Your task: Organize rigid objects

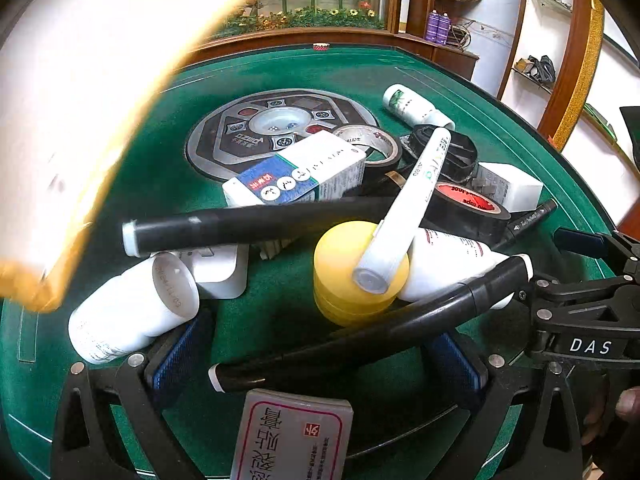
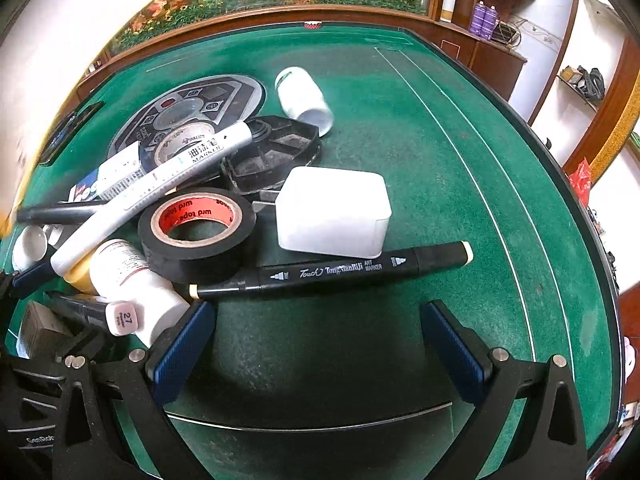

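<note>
A heap of rigid items lies on the green felt table [image 2: 400, 140]. My left gripper [image 1: 318, 360] is open, and a black marker [image 1: 360, 332] lies slantwise across its gap, its white end between the blue pads. Just beyond are a yellow round case [image 1: 344, 292], a white marker [image 1: 404, 216] resting on it, a long black marker [image 1: 248, 224] and a white bottle [image 1: 128, 312]. My right gripper [image 2: 320, 344] is open and empty. A black Touch marker [image 2: 332, 270] lies just ahead of its fingertips, with black tape [image 2: 196, 232] and a white charger [image 2: 334, 212] behind.
A blurred white and orange object [image 1: 80, 120] fills the upper left, very close. A card box [image 1: 292, 436] sits under the left gripper. A medicine box [image 1: 304, 176], black tray [image 2: 272, 152], lying bottle [image 2: 304, 96] and round centre panel [image 1: 280, 128] lie farther back. Wooden rim [image 2: 280, 16] bounds the table.
</note>
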Tool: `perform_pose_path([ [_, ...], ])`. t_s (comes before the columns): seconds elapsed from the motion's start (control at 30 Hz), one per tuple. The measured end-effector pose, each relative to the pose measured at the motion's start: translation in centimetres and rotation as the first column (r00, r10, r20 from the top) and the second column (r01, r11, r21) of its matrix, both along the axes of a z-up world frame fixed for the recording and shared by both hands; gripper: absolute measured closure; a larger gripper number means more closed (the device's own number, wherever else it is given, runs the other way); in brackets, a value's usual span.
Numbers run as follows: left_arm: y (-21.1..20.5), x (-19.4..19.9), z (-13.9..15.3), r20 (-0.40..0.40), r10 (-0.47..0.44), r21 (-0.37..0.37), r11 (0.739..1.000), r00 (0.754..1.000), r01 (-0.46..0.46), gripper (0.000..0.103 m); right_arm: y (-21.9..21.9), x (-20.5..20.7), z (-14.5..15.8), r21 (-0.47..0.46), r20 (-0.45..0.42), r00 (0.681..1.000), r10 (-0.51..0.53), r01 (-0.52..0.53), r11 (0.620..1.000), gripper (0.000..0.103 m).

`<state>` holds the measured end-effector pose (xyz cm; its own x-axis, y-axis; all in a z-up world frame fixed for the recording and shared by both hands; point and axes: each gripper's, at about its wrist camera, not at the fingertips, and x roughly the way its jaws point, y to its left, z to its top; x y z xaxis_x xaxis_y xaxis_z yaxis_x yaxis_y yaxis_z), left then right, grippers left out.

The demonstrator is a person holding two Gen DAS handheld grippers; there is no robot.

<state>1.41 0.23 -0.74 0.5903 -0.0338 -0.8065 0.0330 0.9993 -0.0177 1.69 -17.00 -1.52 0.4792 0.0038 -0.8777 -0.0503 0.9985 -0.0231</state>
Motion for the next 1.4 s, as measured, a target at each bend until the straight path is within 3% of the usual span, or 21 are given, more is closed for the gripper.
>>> perform_pose_path([
  [0.83,0.0,0.0,0.0,0.001,-0.001,0.0,1.0,1.0,0.001,0.0,0.1,0.1,0.0,-0.001,0.0,1.0,0.007,-0.007,1.0,0.0],
  [1.4,0.1,0.0,0.0,0.001,-0.001,0.0,1.0,1.0,0.001,0.0,-1.9,-2.2,0.8,0.047,-0.106,0.959,0.262,-0.259,0.965,0.0],
])
